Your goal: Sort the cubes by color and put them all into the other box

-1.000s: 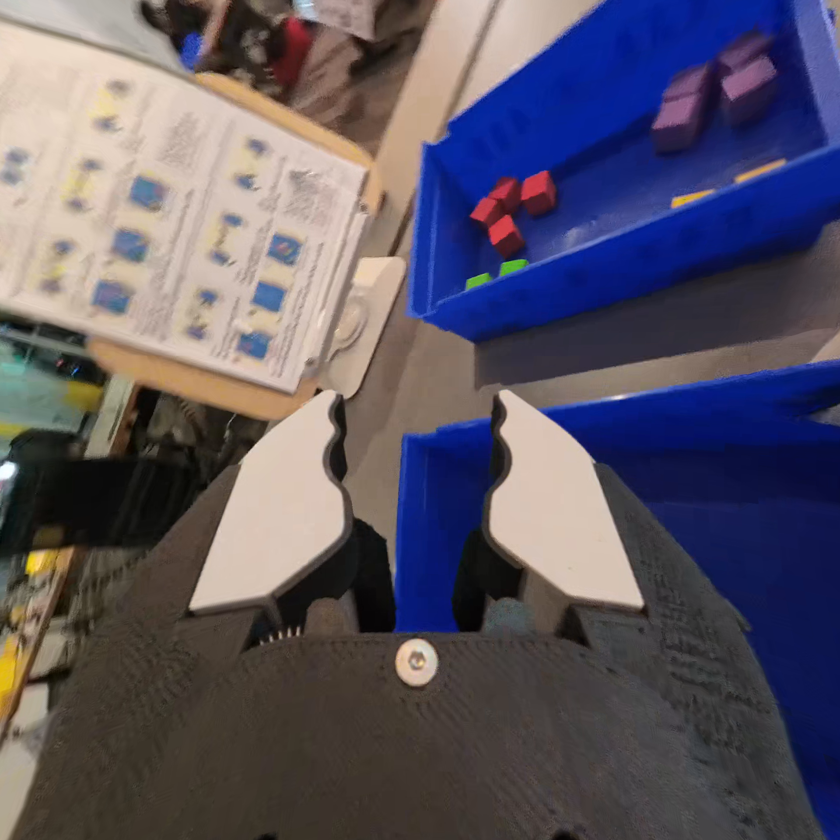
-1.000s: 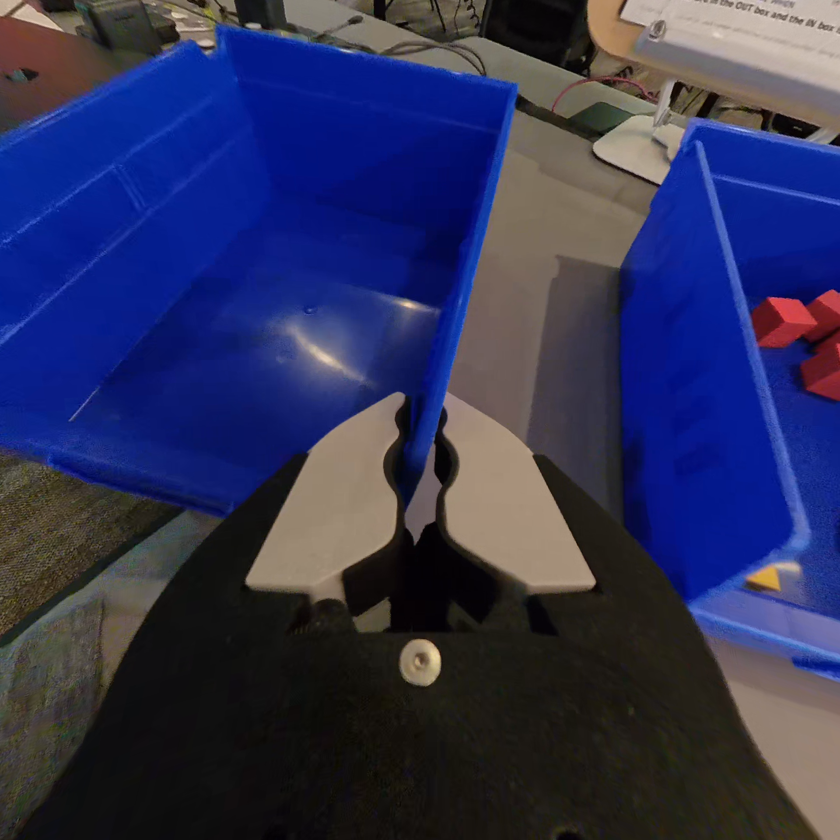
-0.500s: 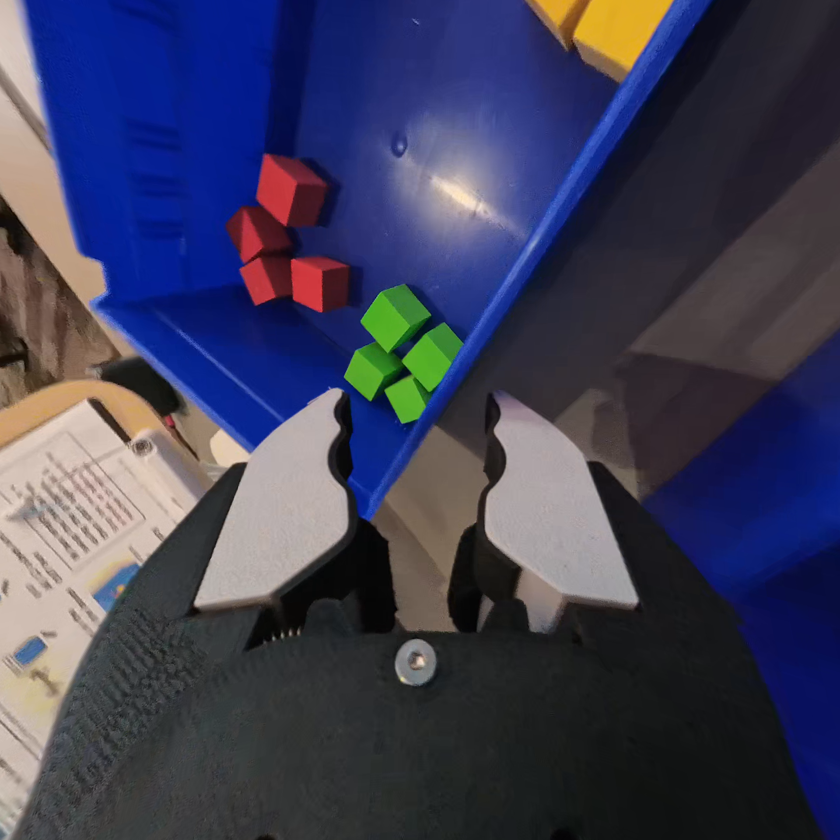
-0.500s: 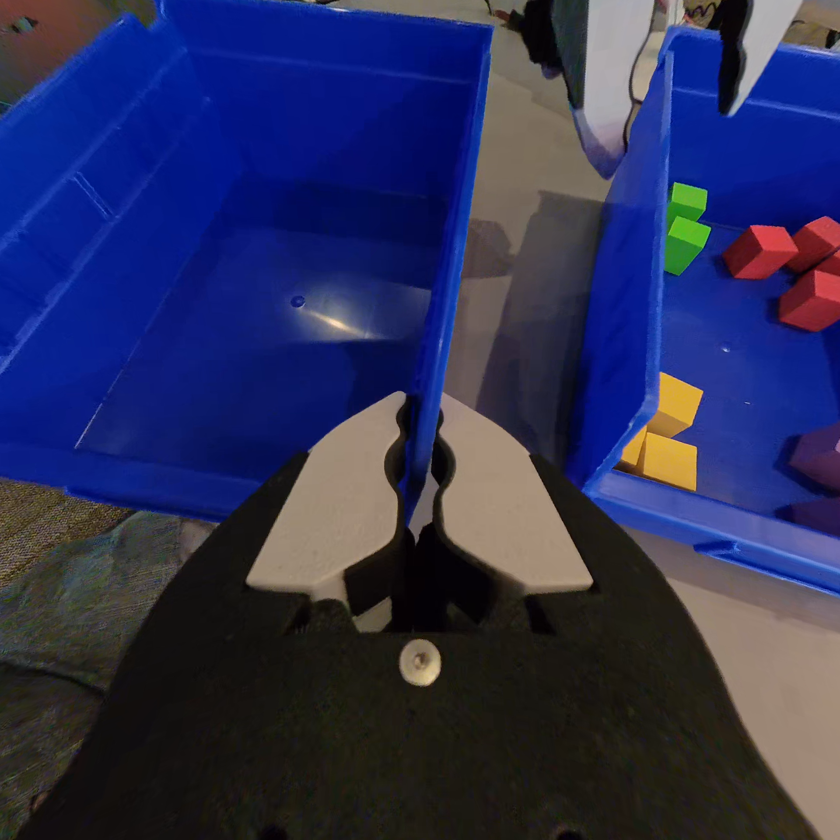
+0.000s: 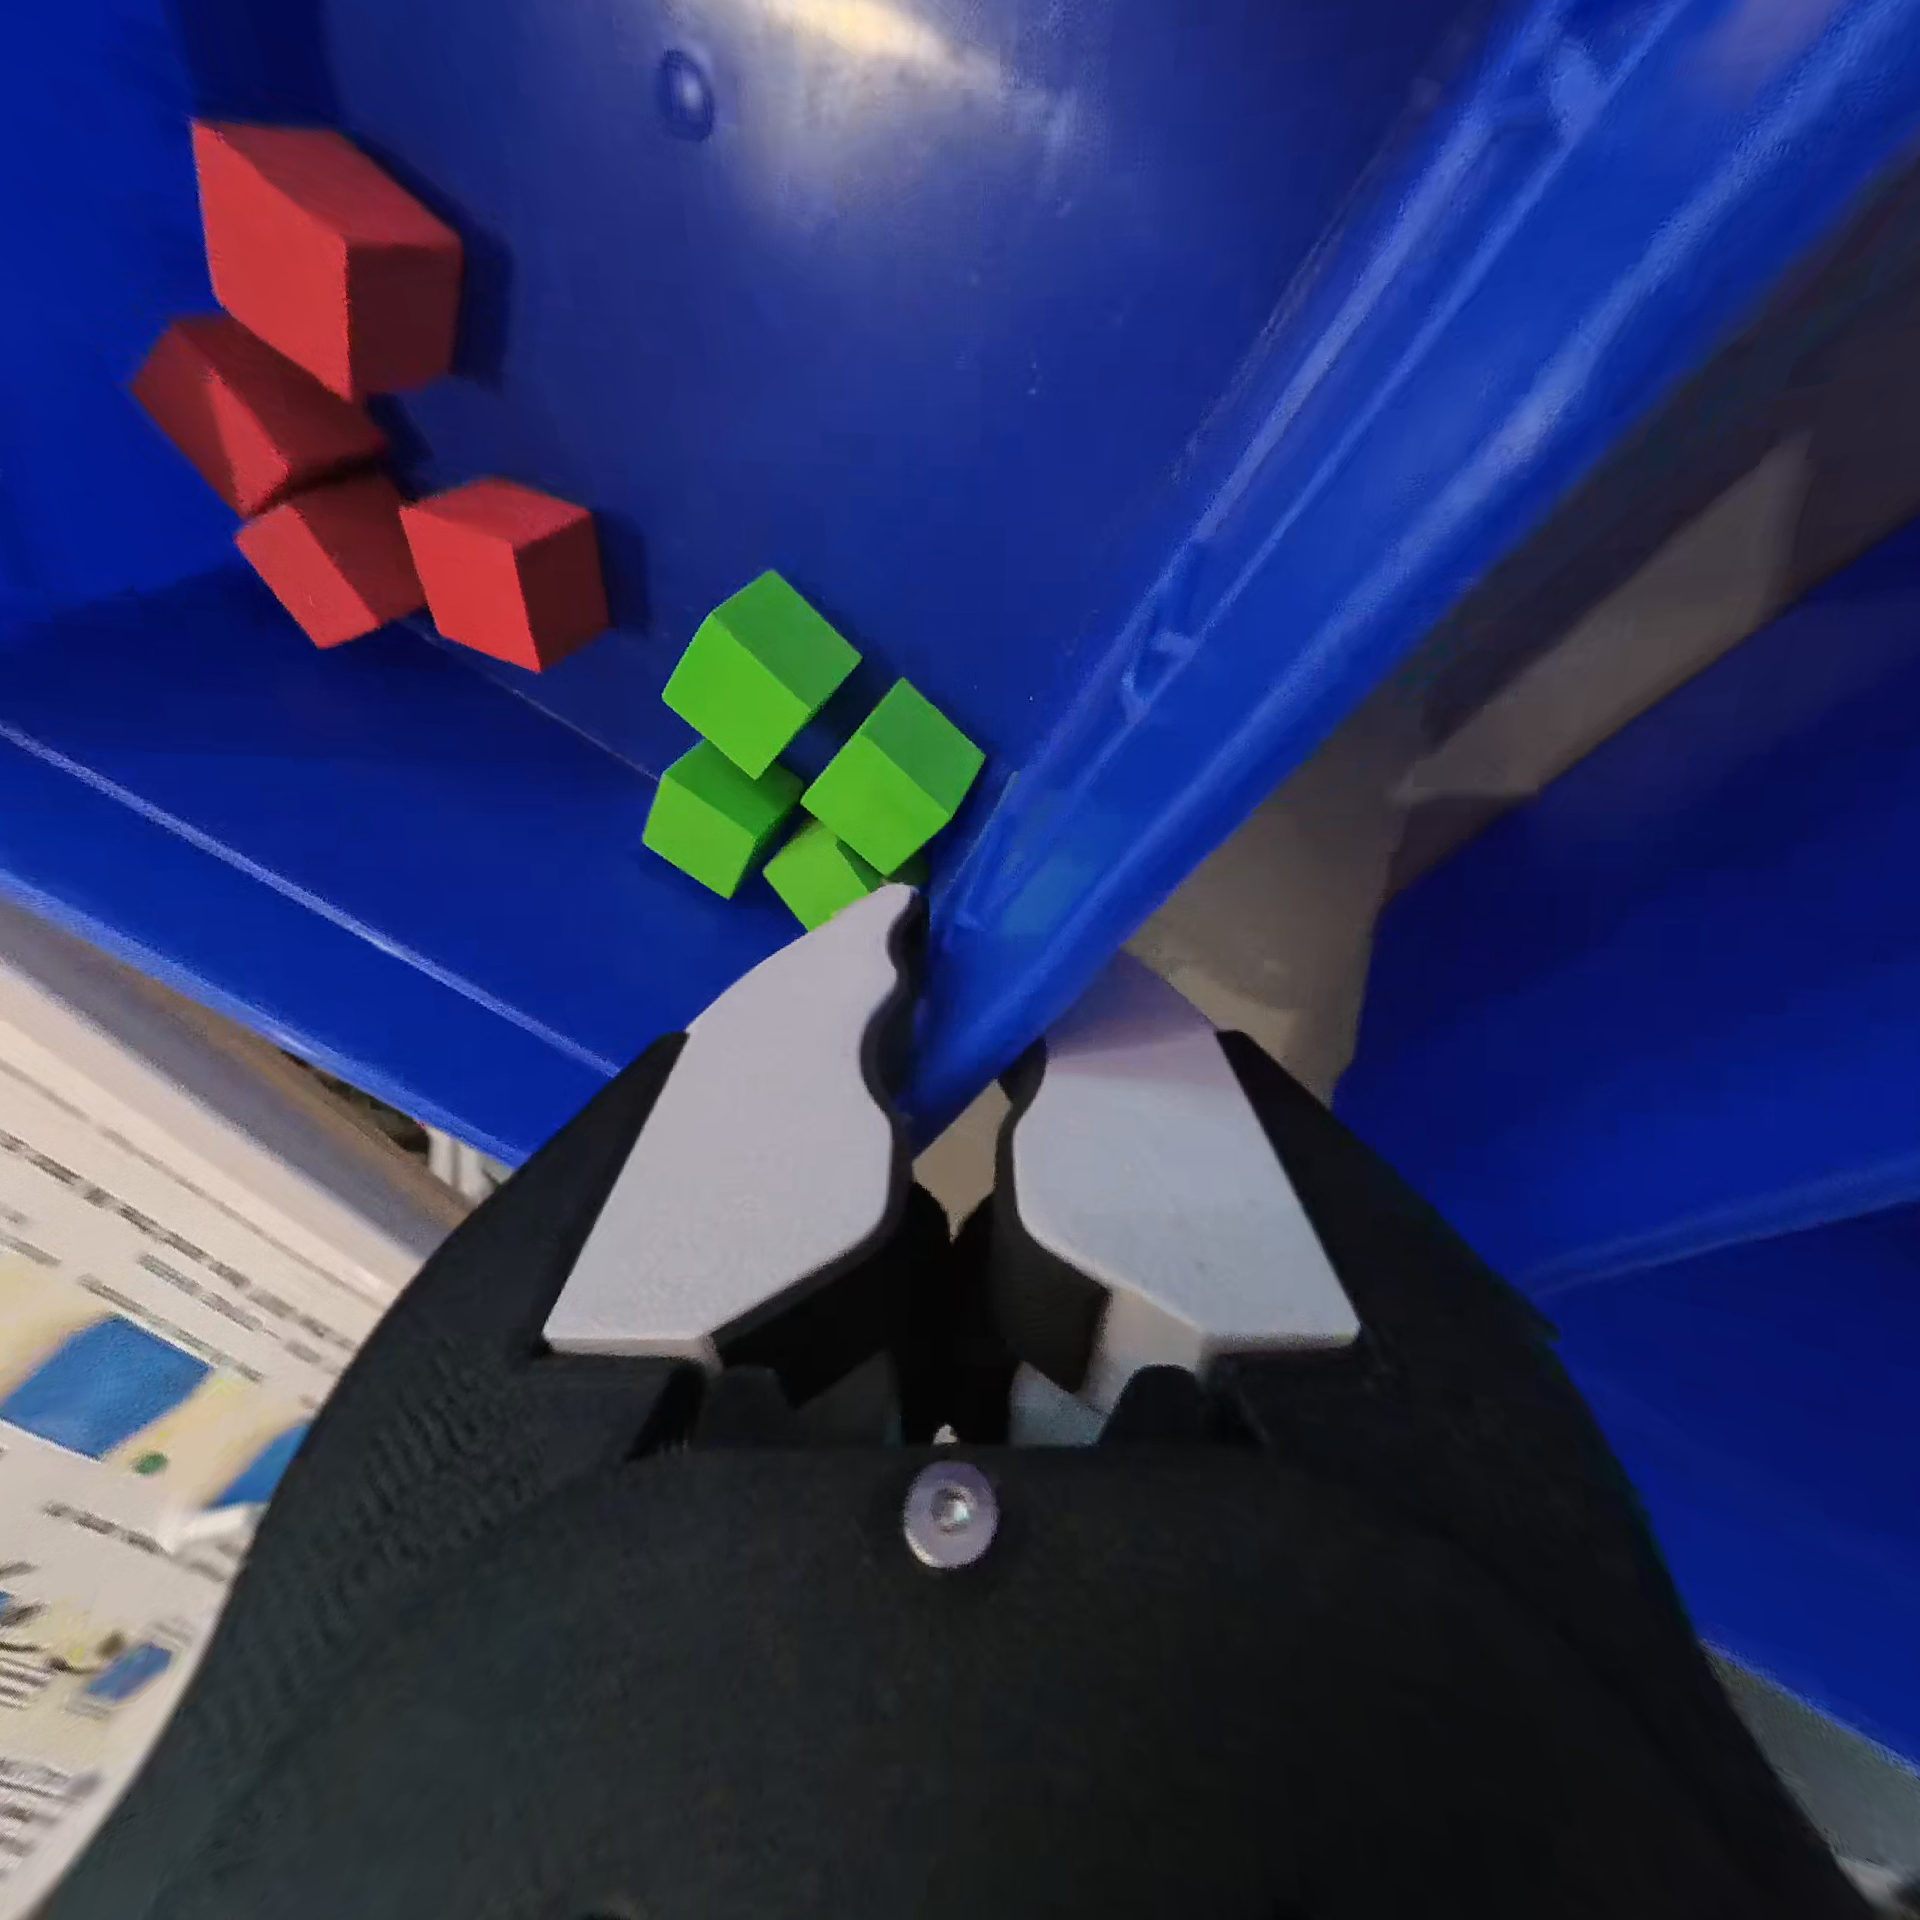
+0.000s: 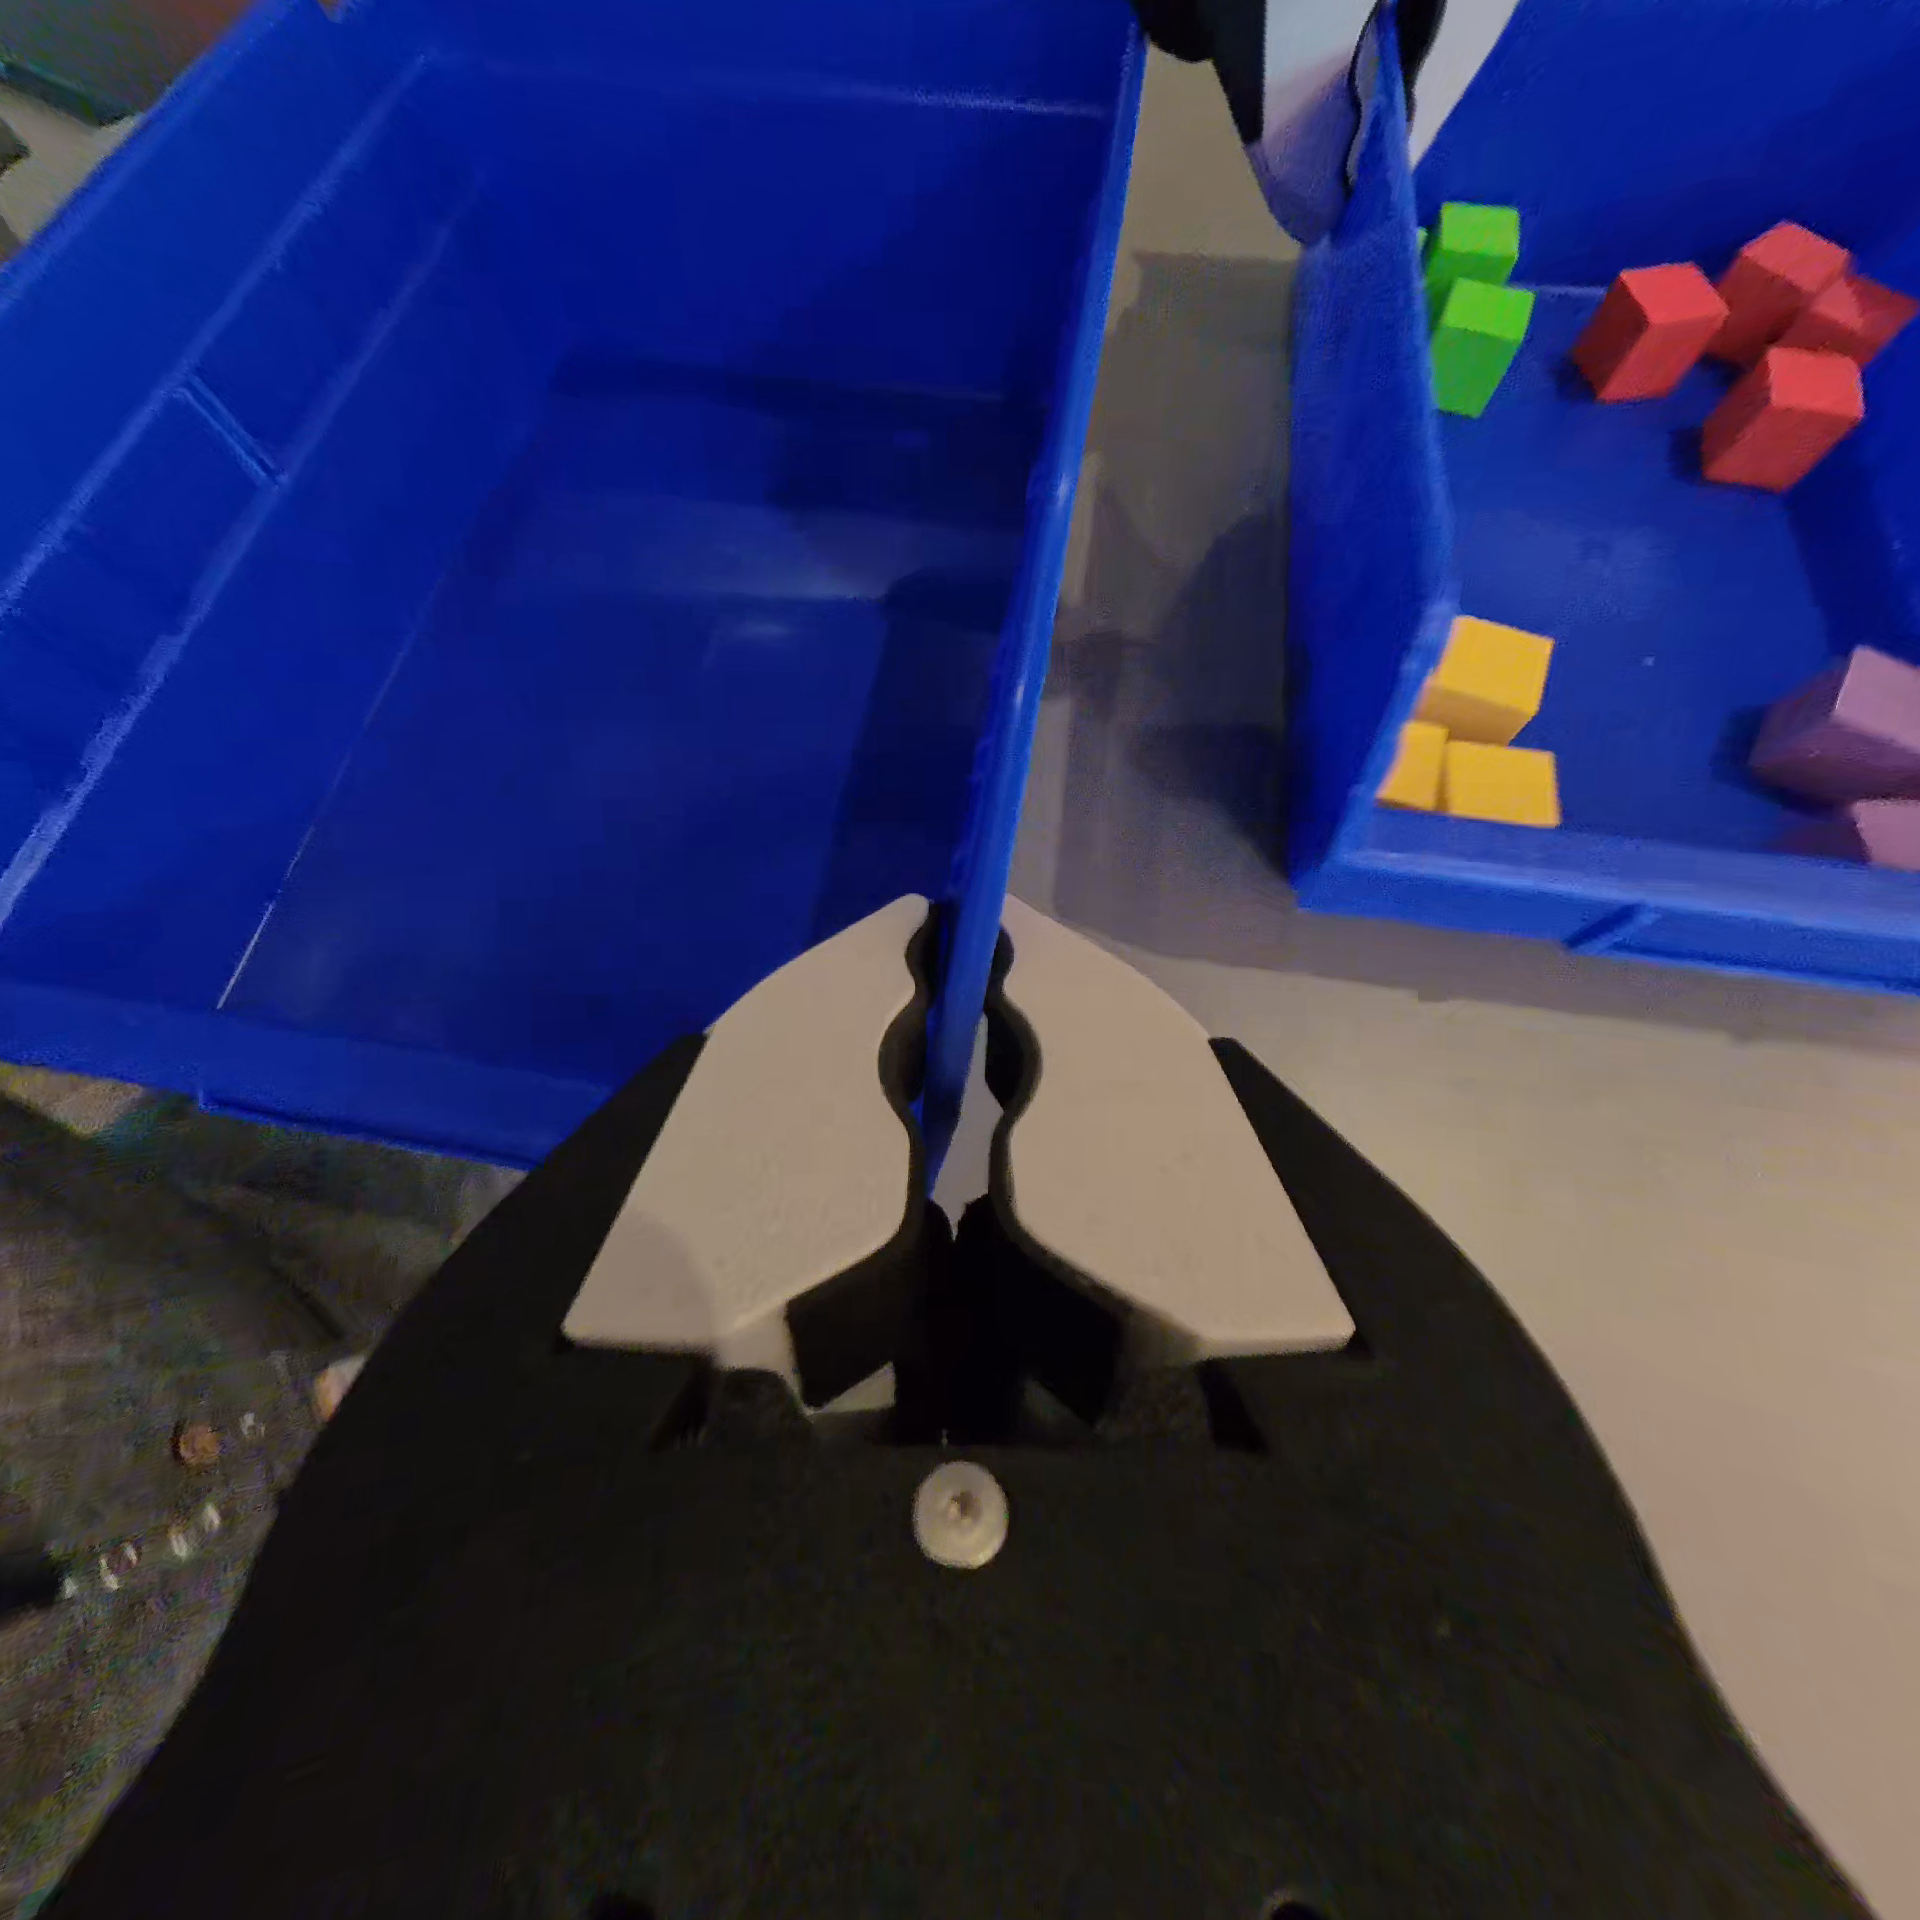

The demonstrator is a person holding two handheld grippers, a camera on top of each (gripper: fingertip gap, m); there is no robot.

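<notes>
While the right gripper (image 6: 961, 925) sits low in the centre of its own view, its two grey fingers (image 6: 790, 1122) are pressed tight onto the thin side wall of the empty blue bin (image 6: 540, 582), which fills the upper left of that frame. Across a strip of grey tabletop (image 6: 1174, 727), at the right edge, stands the second blue bin (image 6: 1361, 499), and it's a colourful one: green cubes (image 6: 1475, 312) at the top, red cubes (image 6: 1756, 353) beside them in the upper right, yellow cubes (image 6: 1481, 727) lower down against the near wall, purple cubes (image 6: 1849, 727) at the far right. Over in the left wrist view, the left gripper (image 5: 940, 966) is narrowed onto that bin's corner rim (image 5: 1039, 904), one finger inside and one outside, blue plastic wedged between them. The green cubes (image 5: 810, 769) huddle just above its inner fingertip, the lowest one right at the tip. The red cubes (image 5: 343, 395) cluster in the upper left. A blurred printed sheet (image 5: 156, 1351) lies in the lower left corner.
</notes>
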